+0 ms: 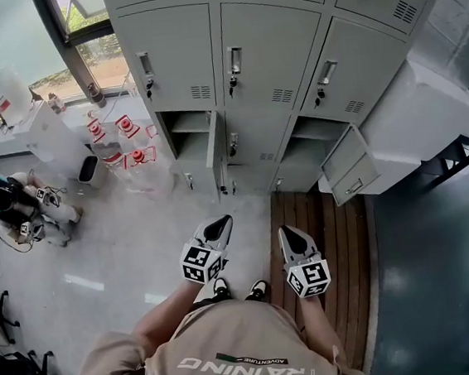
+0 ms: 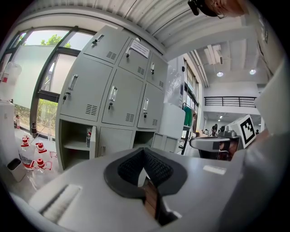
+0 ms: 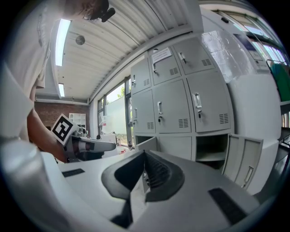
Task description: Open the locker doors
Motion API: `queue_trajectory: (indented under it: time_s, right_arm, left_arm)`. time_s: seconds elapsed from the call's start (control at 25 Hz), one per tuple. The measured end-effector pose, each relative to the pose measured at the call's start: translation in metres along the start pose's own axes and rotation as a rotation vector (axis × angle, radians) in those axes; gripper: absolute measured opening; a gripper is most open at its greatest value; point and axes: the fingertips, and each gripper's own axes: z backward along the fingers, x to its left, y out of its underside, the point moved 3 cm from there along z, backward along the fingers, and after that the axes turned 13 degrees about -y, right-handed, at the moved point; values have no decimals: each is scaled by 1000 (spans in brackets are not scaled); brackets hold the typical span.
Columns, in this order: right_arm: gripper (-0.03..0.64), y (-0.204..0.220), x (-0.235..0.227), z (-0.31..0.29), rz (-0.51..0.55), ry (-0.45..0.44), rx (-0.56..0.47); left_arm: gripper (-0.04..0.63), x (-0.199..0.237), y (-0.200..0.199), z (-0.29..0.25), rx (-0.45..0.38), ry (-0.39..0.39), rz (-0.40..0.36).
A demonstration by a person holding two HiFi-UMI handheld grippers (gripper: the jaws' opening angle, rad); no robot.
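1. Lockers. The lockers (image 1: 271,62) stand against the wall ahead of the person, in a block three columns wide.
- The lower left door (image 1: 213,150) is swung open. The compartment behind it holds one shelf.
- The lower right door (image 1: 345,169) is also open and swings out towards the wooden floor strip (image 1: 323,240).
- The lower middle door (image 1: 250,139) between them is closed.
- The doors in the row above are closed. Each has a handle, with what appears to be a key hanging below it; the detail is too small to confirm.

2. Left gripper. The left gripper (image 1: 218,225) is held low in front of the person's body. It points towards the lockers and is well apart from every door. In the left gripper view, its ribbed black pads (image 2: 158,167) are pressed together at the tips, with nothing between them.

3. Right gripper. The right gripper (image 1: 292,235) is just beside the left one, over the wooden floor strip, and touches no door. In the right gripper view, its pads (image 3: 156,174) also meet at the tips and hold nothing.

4. Surroundings. Water bottles (image 1: 122,148) with red caps stand on the floor left of the lockers, below the window (image 1: 94,39). A second person (image 1: 20,209) crouches on the floor at the far left.
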Motion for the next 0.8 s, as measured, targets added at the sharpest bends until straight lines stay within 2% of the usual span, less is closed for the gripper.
queue_trajectory:
  time_s: [0.24,0.8]
  right_arm:
    - [12,0,7,-5,18,-69,4]
    - [11,0,-7,-16,20,-80,23]
  left_arm:
    - [6,2,-2,-1,-2,-6,-6]
    - [6,7,-2,-8,5,-25,-8]
